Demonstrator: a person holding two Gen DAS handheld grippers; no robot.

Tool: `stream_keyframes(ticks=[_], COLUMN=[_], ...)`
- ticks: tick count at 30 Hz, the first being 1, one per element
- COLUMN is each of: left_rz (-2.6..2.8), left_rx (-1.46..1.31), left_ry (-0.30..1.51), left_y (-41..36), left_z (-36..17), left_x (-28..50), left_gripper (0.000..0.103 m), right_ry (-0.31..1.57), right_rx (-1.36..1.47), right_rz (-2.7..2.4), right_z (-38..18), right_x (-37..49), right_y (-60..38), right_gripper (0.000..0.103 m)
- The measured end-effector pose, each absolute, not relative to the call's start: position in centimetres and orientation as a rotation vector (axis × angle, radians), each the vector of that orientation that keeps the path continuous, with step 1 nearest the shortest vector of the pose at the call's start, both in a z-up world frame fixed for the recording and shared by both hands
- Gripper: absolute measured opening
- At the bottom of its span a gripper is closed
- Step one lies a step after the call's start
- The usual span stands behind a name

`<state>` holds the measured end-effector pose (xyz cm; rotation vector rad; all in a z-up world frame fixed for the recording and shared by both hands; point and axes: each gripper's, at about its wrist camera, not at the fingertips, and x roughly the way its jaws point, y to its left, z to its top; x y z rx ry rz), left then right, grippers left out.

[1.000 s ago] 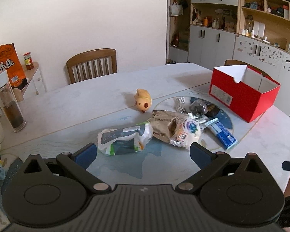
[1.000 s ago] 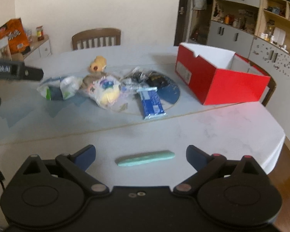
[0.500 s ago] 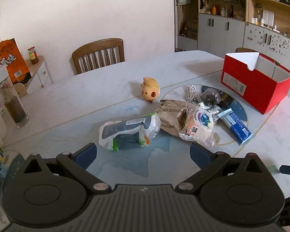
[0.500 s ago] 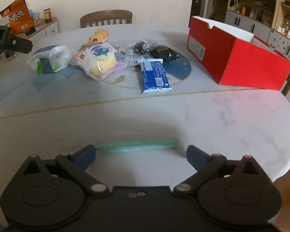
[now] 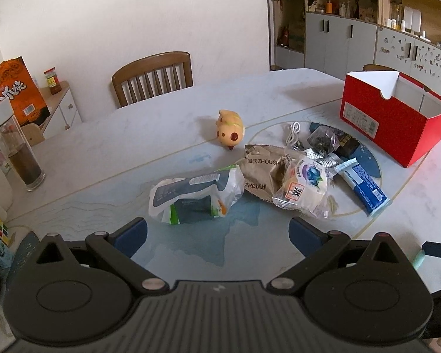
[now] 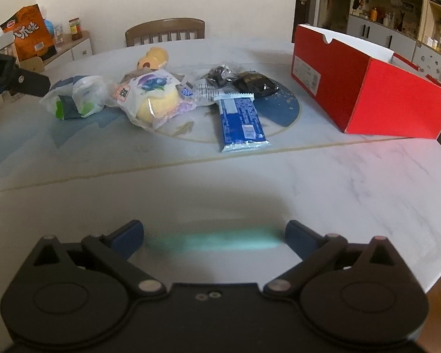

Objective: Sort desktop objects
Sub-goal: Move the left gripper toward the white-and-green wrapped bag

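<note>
A pale green stick-shaped object (image 6: 211,240) lies on the white table, blurred, crosswise between the open fingers of my right gripper (image 6: 214,235). A heap of snack packets lies mid-table: a white and green bag (image 5: 195,197), a brown packet (image 5: 261,173), a blueberry bun packet (image 5: 304,186) and a blue wafer bar (image 5: 364,188). A yellow toy (image 5: 230,129) stands behind them. An open red box (image 5: 391,123) stands at the right. My left gripper (image 5: 217,232) is open and empty, just in front of the white and green bag.
A glass bottle with dark liquid (image 5: 19,153) and an orange snack bag (image 5: 16,92) stand at the far left. A wooden chair (image 5: 153,78) is behind the table. A white cable (image 5: 292,132) and dark packets (image 5: 323,139) lie near the box.
My right gripper has moved forward and down until the green stick lies between its fingers. The left gripper has drifted slightly and stays open.
</note>
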<state>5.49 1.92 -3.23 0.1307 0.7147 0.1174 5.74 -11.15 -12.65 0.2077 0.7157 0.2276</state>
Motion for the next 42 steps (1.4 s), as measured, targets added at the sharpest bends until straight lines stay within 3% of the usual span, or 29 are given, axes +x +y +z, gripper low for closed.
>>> stream_keyframes(ticks=[28, 31, 42], left_rz=[0.107, 0.109, 0.141], left_rx=[0.151, 0.154, 0.181], left_ry=[0.704, 0.701, 0.646], left_y=[2.1, 2.1, 2.3], left_z=[-3.4, -3.4, -3.2], left_x=[5.9, 6.0, 7.3], left_gripper=[0.103, 0.103, 0.103], right_ry=[0.694, 0.692, 0.727], right_rx=[0.192, 0.184, 0.170], right_rz=[0.280, 0.295, 0.321], right_z=[-12.9, -12.8, -12.4], right_x=[5.1, 5.1, 5.6], right_y=[-11.7, -11.8, -11.8], right_gripper=[0.103, 0.098, 0.097])
